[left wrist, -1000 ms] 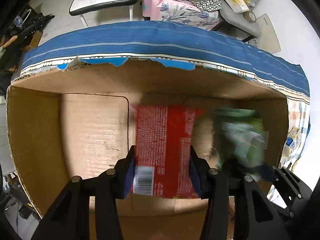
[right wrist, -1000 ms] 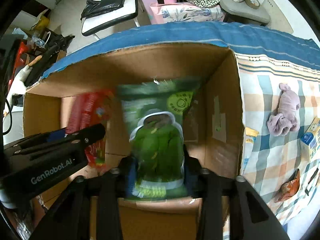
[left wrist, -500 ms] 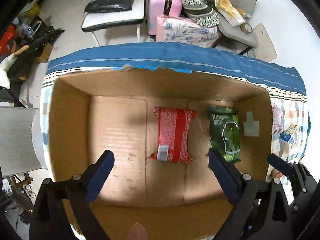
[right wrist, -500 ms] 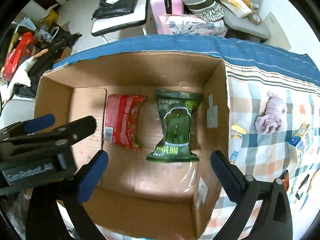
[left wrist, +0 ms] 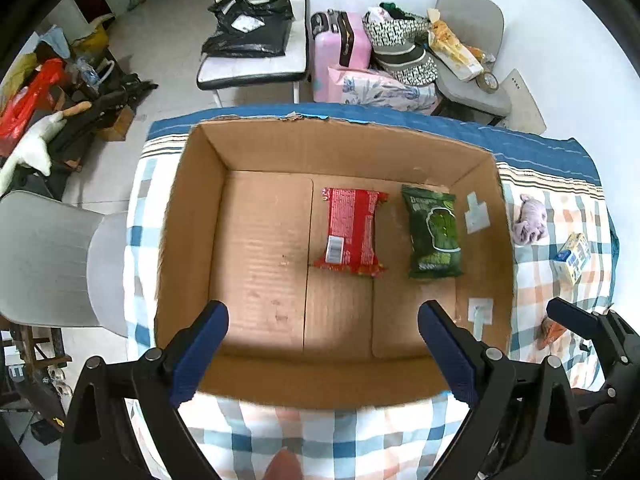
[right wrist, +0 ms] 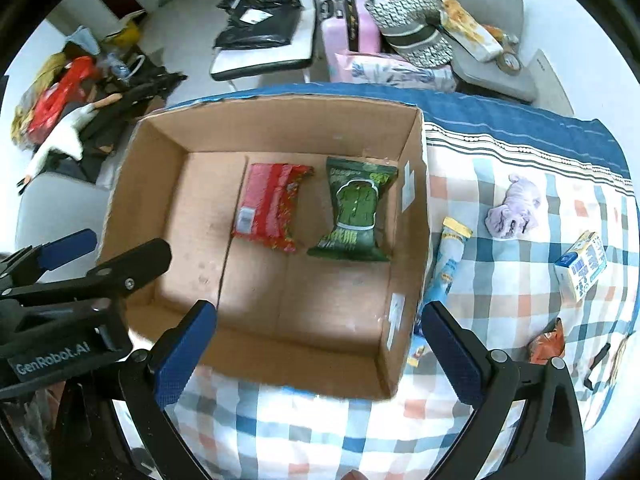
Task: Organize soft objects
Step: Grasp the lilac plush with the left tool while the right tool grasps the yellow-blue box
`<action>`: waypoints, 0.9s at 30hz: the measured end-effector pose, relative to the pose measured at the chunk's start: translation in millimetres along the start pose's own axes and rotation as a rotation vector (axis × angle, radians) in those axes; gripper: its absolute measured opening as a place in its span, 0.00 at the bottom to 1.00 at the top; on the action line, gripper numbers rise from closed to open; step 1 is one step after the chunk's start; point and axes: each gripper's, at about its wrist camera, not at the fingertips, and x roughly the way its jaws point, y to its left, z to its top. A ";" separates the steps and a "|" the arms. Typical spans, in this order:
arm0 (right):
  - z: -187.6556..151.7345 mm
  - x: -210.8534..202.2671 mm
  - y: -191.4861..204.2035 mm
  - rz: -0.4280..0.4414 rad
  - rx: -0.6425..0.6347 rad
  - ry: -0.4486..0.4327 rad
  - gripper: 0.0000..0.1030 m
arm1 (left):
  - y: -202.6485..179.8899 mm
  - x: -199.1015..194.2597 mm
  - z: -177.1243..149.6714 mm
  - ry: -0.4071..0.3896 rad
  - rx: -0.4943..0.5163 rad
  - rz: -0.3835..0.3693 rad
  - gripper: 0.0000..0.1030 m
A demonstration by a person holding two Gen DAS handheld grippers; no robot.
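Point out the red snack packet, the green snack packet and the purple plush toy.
red snack packet (left wrist: 352, 232), left wrist view, middle of the wrapper.
green snack packet (right wrist: 356, 208), right wrist view, printed front.
purple plush toy (right wrist: 514, 212), right wrist view, body.

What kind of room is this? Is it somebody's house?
Probably a lived-in home room, maybe a bedroom or spare room: a pink hard-shell suitcase stands by the wall, chairs are piled with bags, and the brown cardboard box sits on a checked cloth.

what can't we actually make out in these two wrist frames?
- Orange packet on the checked cloth: left wrist view, half hidden behind the brown cardboard box's wall.
- Long blue-and-yellow tube pack: right wrist view, lower end hidden by the right gripper.
- Red snack packet: print blurred.
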 end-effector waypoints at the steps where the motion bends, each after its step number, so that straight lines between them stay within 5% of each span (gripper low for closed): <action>1: -4.5 -4.9 -0.7 0.006 -0.006 -0.004 1.00 | -2.3 -5.1 -3.3 -0.010 0.000 0.006 0.94; 7: -27.8 -36.7 -21.6 0.075 -0.008 -0.045 1.00 | -28.3 -38.7 -24.4 -0.065 -0.008 0.029 0.94; 14: -50.6 -68.2 -106.5 0.117 0.096 -0.096 1.00 | -100.6 -57.4 -24.3 -0.096 0.051 -0.004 0.94; 27: -68.2 -35.0 -336.5 -0.038 0.427 -0.095 1.00 | -282.6 42.8 30.5 0.033 0.259 0.026 0.94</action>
